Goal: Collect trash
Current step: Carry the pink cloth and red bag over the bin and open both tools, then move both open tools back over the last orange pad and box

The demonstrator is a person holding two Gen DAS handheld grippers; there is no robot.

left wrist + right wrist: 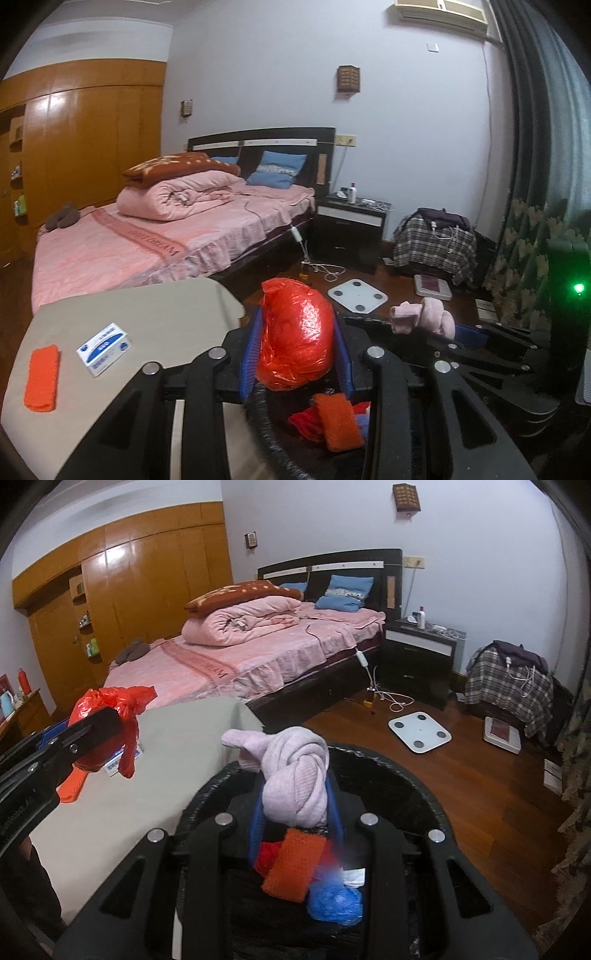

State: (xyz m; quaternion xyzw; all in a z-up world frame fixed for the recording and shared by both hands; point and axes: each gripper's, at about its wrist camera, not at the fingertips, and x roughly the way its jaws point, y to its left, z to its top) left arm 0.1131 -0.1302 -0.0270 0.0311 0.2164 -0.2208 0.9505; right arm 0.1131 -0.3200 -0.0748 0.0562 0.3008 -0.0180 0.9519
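Blue-white box (104, 349) and orange cloth (41, 377) on beige table (147, 314), bed (147, 236) behind

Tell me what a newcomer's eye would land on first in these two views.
First, the crumpled red plastic bag clamped in the left gripper, and the knotted pink cloth gripped by the right gripper, both held above the black trash bin. The bin already holds an orange sponge and a blue bag. Behind them stands the pink bed.
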